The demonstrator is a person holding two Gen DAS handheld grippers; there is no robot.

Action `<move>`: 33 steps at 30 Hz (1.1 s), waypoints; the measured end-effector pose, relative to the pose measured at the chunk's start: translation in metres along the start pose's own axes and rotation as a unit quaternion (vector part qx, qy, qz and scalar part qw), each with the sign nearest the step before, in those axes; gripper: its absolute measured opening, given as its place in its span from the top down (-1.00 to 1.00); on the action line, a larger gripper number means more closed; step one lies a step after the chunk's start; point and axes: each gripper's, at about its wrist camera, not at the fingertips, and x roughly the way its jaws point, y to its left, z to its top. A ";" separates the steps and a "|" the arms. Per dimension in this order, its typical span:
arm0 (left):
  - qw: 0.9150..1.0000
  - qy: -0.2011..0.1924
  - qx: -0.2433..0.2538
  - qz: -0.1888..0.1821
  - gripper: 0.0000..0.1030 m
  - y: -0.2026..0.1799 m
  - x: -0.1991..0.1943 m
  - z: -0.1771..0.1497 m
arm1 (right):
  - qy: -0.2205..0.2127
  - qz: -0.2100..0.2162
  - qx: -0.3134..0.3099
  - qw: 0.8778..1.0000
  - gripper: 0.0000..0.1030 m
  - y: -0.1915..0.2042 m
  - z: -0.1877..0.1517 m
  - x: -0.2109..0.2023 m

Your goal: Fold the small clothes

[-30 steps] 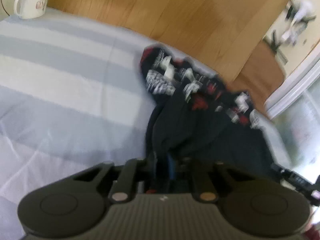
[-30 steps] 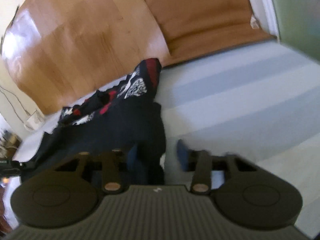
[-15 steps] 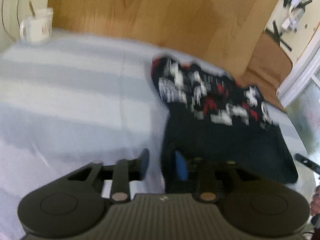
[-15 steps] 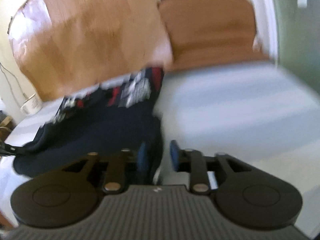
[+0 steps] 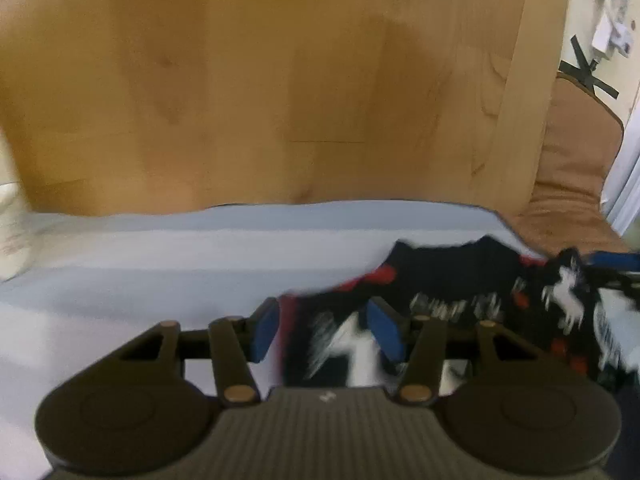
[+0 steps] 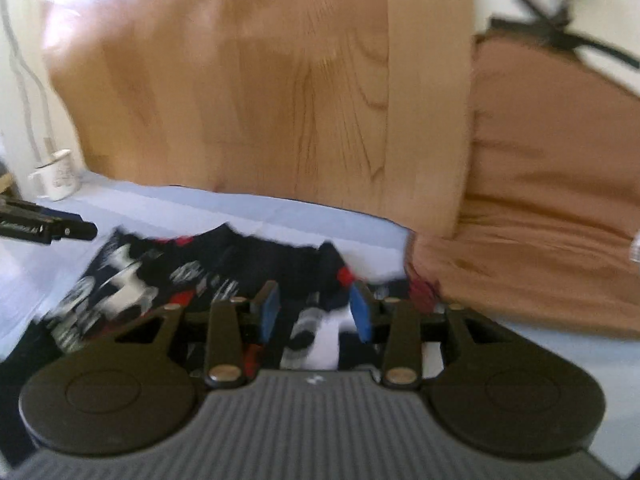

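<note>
A black garment with red and white print lies on the light blue striped cloth, near its far edge. My left gripper is open, its blue pads on either side of the garment's left corner. In the right wrist view the same garment spreads to the left. My right gripper is open over the garment's right corner. The left gripper's tip shows at the left edge of that view. Both views are blurred.
A white mug stands at the cloth's far left corner. A wooden headboard rises behind the cloth. A brown cushion lies to the right of the cloth's edge.
Both grippers let go of the garment's near edge, opened, and moved forward to its far printed edge. The garment now lies flatter on the cloth.
</note>
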 end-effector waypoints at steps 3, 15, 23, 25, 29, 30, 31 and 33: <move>1.000 0.011 0.028 -0.009 -0.04 -0.020 0.044 0.023 | 0.037 0.007 0.016 0.999 0.09 -0.012 0.020 0.056; 0.995 0.033 0.092 -0.018 0.82 -0.065 0.093 0.016 | 0.070 0.050 0.033 0.996 0.78 -0.021 0.023 0.096; 0.992 -0.077 0.065 -0.071 0.83 -0.059 -0.052 -0.008 | -0.039 0.076 -0.002 0.996 0.79 0.016 0.012 -0.053; 0.988 -0.109 0.075 -0.075 0.83 -0.061 -0.094 -0.034 | -0.068 0.073 -0.031 0.995 0.79 0.029 -0.006 -0.099; 0.982 -0.145 0.098 -0.072 0.83 -0.070 -0.160 -0.102 | -0.099 0.076 -0.069 0.990 0.80 0.056 -0.061 -0.173; 0.981 -0.149 0.104 -0.075 0.83 -0.075 -0.172 -0.120 | -0.101 0.071 -0.079 0.989 0.80 0.064 -0.078 -0.185; 0.979 -0.152 0.110 -0.077 0.83 -0.079 -0.181 -0.139 | -0.103 0.061 -0.093 0.988 0.80 0.073 -0.097 -0.196; 0.979 -0.146 0.117 -0.078 0.83 -0.085 -0.189 -0.169 | -0.103 0.042 -0.121 0.986 0.80 0.089 -0.129 -0.209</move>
